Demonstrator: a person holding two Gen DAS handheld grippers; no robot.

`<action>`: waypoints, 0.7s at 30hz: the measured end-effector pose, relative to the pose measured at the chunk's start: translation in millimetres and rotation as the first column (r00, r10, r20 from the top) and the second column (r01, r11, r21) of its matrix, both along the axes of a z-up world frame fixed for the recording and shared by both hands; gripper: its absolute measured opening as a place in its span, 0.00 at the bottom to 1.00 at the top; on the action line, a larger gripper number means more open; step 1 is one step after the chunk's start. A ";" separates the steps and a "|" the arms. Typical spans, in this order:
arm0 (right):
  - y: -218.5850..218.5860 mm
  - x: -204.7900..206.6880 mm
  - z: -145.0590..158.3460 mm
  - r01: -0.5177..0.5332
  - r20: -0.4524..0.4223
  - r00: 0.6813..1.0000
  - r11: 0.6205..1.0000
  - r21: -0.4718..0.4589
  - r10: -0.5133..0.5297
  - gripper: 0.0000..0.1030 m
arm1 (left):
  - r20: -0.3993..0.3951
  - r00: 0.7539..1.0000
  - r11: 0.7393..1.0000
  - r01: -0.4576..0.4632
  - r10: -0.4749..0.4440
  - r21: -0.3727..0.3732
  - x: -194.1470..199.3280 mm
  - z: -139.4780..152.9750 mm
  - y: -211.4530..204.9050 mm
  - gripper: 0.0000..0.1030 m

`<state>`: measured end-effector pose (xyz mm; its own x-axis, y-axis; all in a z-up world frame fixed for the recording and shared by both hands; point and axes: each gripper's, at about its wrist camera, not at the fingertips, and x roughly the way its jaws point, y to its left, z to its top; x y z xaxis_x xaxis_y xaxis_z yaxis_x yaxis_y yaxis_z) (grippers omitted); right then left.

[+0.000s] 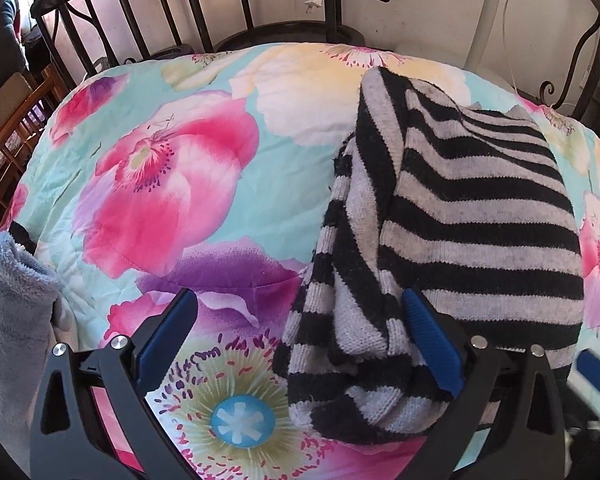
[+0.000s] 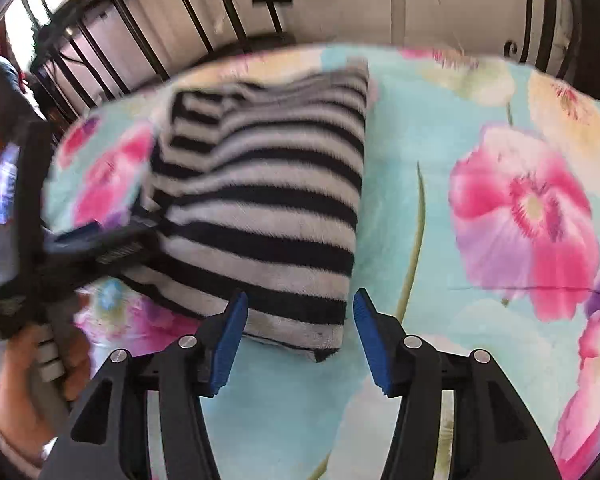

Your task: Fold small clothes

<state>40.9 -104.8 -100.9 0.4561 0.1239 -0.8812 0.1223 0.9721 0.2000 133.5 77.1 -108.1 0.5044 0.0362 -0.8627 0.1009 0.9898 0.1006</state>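
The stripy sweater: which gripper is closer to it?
Left. The left gripper has the striped sweater's bunched edge between its open fingers; the right gripper sits open just short of its near corner.

Both wrist views look down close over the floral quilt (image 1: 148,184) (sharing the striped sweater (image 2: 268,200)).

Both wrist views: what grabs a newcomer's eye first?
The black-and-grey striped sweater, partly folded, lies on a loud floral quilt with big pink blooms. In the left wrist view its bunched sleeve sits between the fingers of the open left gripper. In the right wrist view the open right gripper hovers at the sweater's near corner.
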 end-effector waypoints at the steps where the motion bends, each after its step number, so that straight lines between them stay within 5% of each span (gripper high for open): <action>1: -1.3 4.6 -13.9 0.003 -0.044 0.999 1.000 0.004 -0.003 0.57 | -0.005 1.000 1.000 0.000 0.000 0.001 0.2 -1.0 -0.1 0.96; 4: -16.2 10.4 -32.5 0.075 -0.087 0.994 0.993 0.090 -0.067 0.73 | -0.002 1.000 1.000 0.001 -0.001 0.019 -1.2 -4.1 -2.0 0.96; 7: -29.6 11.2 -33.8 0.091 -0.109 0.991 0.981 0.174 -0.073 0.74 | 0.002 1.000 1.000 0.001 -0.001 0.028 -1.6 -1.4 -3.5 0.96; 13: -30.8 1.2 13.5 0.014 -0.026 1.000 0.998 0.055 -0.013 0.74 | 0.025 0.999 0.996 0.021 -0.023 0.091 -13.0 22.7 -11.9 0.95; 21: -34.1 -6.2 78.9 -0.017 0.100 0.995 0.990 0.143 0.003 0.74 | 0.062 0.988 0.975 0.125 -0.138 0.182 -45.3 60.1 -30.4 0.95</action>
<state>34.7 -138.9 -22.0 0.5385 0.2506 -0.8045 0.0852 0.9337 0.3478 88.2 46.6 -48.0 0.5771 0.1145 -0.8086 0.2146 0.9340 0.2855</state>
